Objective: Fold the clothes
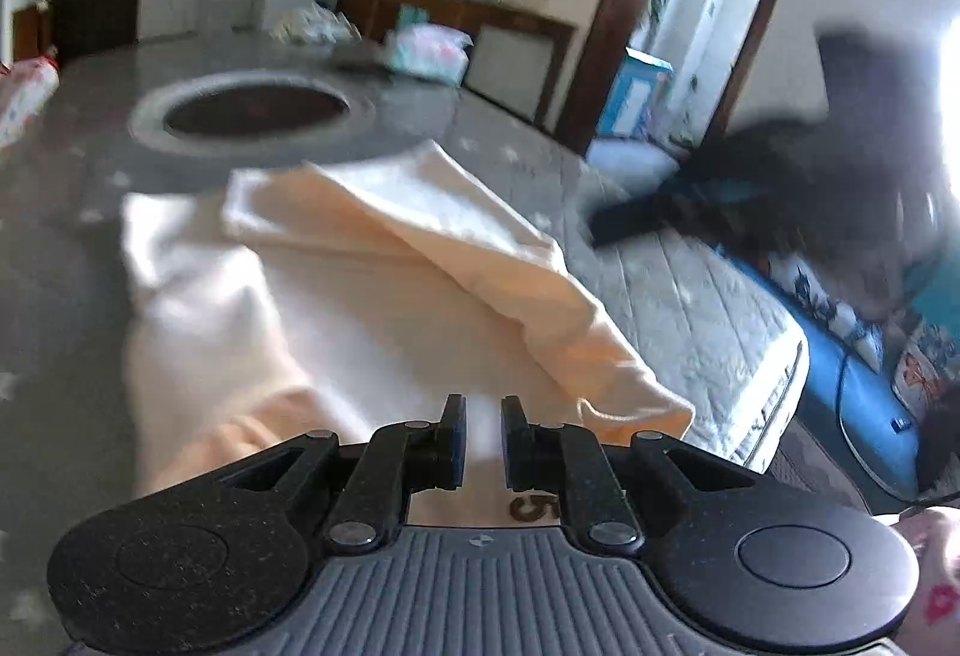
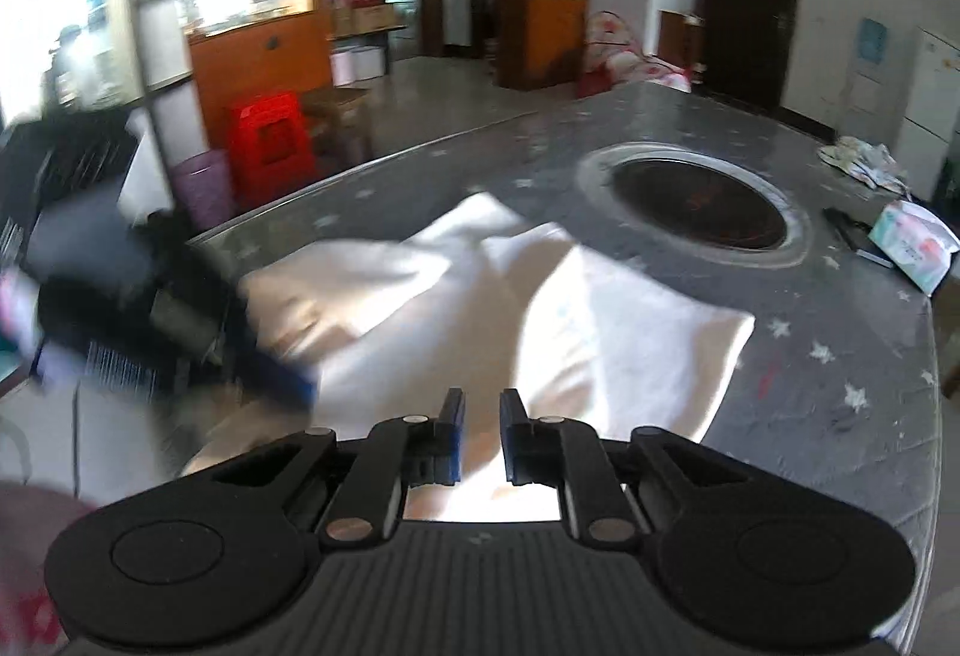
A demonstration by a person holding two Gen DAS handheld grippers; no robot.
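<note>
Two sets of fingers, both of mine, stand narrowly parted with cloth showing in the gap; whether either pinches it I cannot tell. Left fingers (image 1: 483, 404) and right fingers (image 2: 482, 397) hover over the cream garment (image 2: 540, 308), which lies rumpled and partly folded on the grey star-patterned worktop (image 2: 840, 356), beside its round inset burner (image 2: 699, 209).

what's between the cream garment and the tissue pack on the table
In the right wrist view, bare star-patterned tabletop plus the round inset burner separate the cream garment and tissue pack.
</note>
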